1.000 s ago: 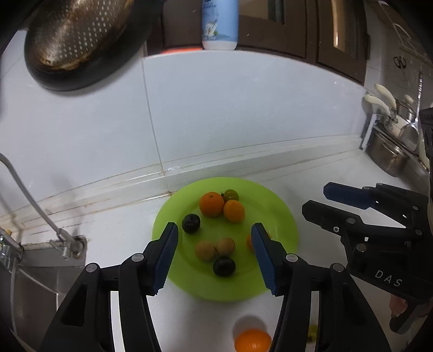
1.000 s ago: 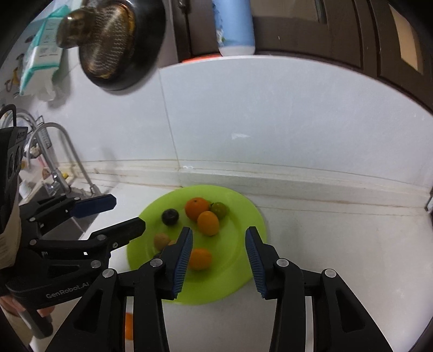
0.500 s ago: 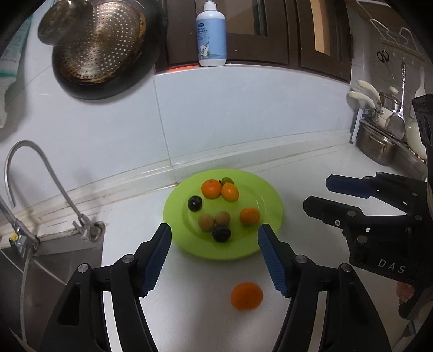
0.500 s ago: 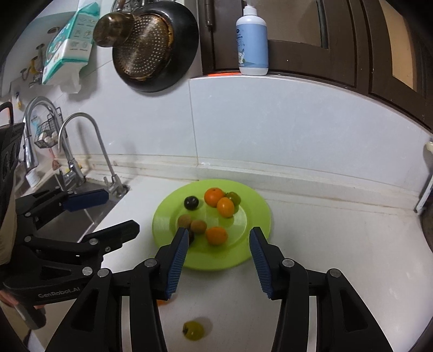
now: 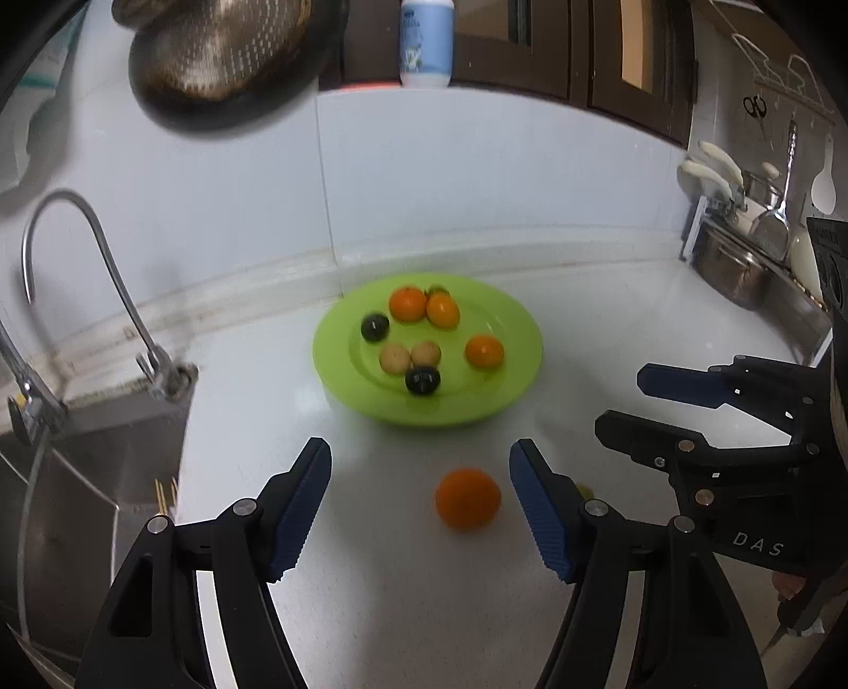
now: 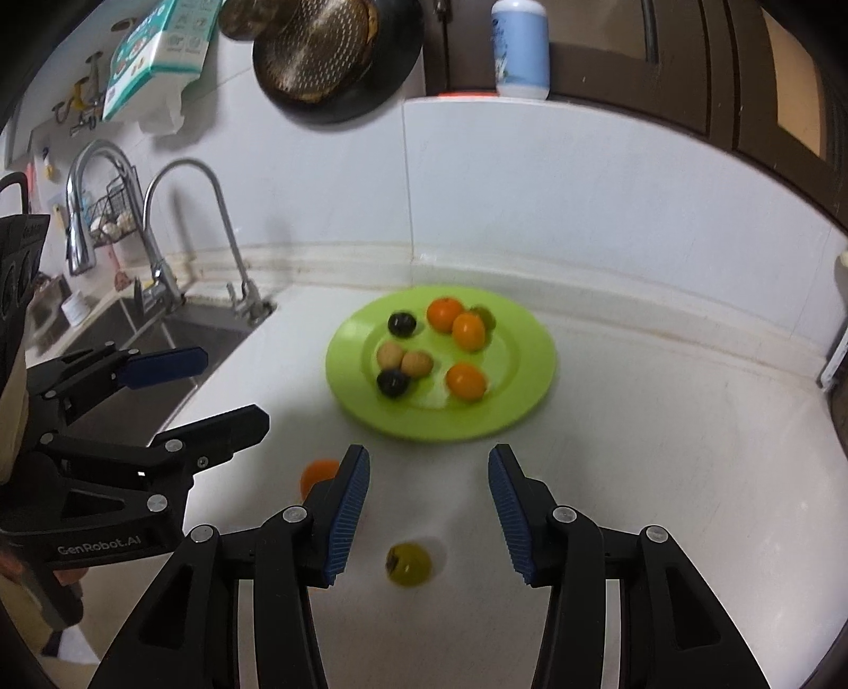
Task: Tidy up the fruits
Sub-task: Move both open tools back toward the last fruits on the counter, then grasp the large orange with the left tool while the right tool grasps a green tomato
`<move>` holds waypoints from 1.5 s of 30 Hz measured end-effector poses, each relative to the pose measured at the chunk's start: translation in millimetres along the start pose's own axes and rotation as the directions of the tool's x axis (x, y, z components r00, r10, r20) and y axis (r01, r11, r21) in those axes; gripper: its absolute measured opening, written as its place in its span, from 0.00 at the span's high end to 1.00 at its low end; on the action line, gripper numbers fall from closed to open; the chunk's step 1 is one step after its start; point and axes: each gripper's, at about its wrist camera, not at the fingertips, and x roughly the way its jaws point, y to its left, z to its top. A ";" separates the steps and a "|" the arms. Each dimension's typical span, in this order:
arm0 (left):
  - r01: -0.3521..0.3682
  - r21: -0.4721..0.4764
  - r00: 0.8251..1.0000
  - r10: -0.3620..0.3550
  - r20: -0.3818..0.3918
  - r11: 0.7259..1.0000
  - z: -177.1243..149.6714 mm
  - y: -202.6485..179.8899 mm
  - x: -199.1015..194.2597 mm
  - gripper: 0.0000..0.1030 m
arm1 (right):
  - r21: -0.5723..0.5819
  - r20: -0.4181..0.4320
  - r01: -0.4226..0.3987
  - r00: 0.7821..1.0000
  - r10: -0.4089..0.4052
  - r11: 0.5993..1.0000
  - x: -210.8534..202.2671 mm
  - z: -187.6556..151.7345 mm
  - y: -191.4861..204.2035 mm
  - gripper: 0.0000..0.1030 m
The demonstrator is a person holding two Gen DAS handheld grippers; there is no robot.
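The left tool (image 5: pixel 420 498) is opening, empty, around the orange (image 5: pixel 467 498) in front of the green plate (image 5: pixel 339 365); the right tool (image 6: pixel 428 509) stands apart, empty. Round fruit may roll if nudged.

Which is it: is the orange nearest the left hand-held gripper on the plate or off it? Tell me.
Off. The orange lies on the white counter, short of the green plate.

The work surface is a white countertop (image 6: pixel 662 450) meeting a white tiled wall (image 6: pixel 556 185). A steel sink (image 6: pixel 132 339) with curved faucets (image 6: pixel 212 212) occupies the left end. A perforated metal pan (image 6: pixel 323 47) hangs on the wall. Dark wooden cabinets (image 5: pixel 609 53) run above, with a white-and-blue bottle (image 5: pixel 426 42) on the ledge. Utensils and a steel pot (image 5: pixel 731 265) stand at the right.
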 end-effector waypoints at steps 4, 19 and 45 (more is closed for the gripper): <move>0.008 0.002 0.999 -0.008 -0.032 1.000 -10.8 -1.1 6.3 0.33 | -0.001 -0.046 -0.014 0.999 0.014 1.000 6.4 -11.2 2.9 0.54; 0.082 0.077 0.993 -0.075 -0.092 0.994 -36.1 -12.6 36.3 0.33 | 0.007 -0.179 -0.052 0.982 0.052 0.999 32.1 -42.8 3.4 0.54; 0.122 0.034 0.980 -0.115 -0.161 0.992 -29.1 -17.4 79.5 0.60 | 0.051 -0.224 -0.117 0.966 0.125 0.992 58.5 -53.4 -5.6 0.72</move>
